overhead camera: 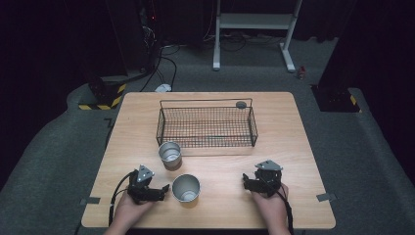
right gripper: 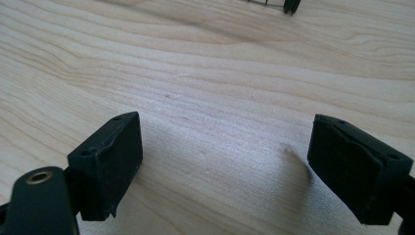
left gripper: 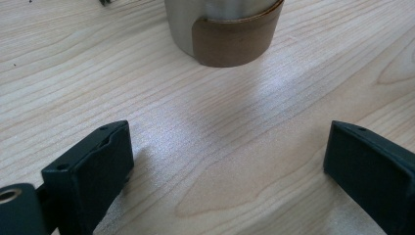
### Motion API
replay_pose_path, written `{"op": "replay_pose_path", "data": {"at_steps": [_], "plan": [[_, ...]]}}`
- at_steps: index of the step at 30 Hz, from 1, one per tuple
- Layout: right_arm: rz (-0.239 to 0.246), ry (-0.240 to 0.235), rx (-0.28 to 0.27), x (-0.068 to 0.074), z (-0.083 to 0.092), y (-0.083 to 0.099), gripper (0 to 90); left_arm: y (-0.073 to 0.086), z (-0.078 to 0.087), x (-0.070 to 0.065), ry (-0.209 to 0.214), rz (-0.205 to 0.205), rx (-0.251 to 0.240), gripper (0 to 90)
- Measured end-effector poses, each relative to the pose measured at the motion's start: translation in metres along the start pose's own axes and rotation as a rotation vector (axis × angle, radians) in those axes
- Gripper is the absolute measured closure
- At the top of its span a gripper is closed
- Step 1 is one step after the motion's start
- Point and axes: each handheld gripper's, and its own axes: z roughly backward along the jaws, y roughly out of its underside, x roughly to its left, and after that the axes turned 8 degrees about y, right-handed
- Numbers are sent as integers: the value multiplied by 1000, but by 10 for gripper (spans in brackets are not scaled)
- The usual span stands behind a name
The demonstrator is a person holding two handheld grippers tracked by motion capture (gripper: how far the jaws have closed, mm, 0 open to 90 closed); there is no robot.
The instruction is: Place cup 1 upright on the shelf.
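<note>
Both pairs of jaws stand wide apart with nothing between them, so I judge the work barely begun.

From the high view, my left gripper (overhead camera: 164, 187) rests on the wooden table (overhead camera: 303, 147) just beside the near steel cup (overhead camera: 186, 188), its tips pointing at the cup but apart from it. A second steel cup (overhead camera: 170, 154) stands upright farther back, just in front of the wire basket (overhead camera: 206, 126), which holds no cup; a small dark round thing sits at its far rim, too small for me to name. My right gripper (overhead camera: 246, 181) lies well apart to the right, with bare wood ahead of it.

From the left gripper view, I see a steel cup's brown-banded base (left gripper: 230, 36) straight ahead, clear of the open jaws.

From the right gripper view, open jaws frame bare wood, with a basket foot (right gripper: 292, 6) at the top edge.

Neither cup is lifted or gripped; if they belong in the basket, both moves remain.
</note>
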Motion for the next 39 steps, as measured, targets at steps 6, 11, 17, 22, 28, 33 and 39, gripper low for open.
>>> {"op": "replay_pose_path", "data": {"at_steps": [6,11,17,22,28,33,39], "plan": [[5,-11,-56,0,11,-4,145,0,0,0,0,0,0,47],[5,-26,-84,2,18,-7,149,0,0,0,0,0,0,47],[12,-56,-120,9,27,-11,155,0,0,0,0,0,0,47],[23,-85,-140,17,30,-13,155,0,0,0,0,0,0,47],[28,-123,-162,27,36,-15,155,0,0,0,0,0,0,47],[41,-160,-173,34,40,-17,151,0,0,0,0,0,0,47],[67,-206,-190,45,45,-18,158,0,0,0,0,0,0,47]]}}
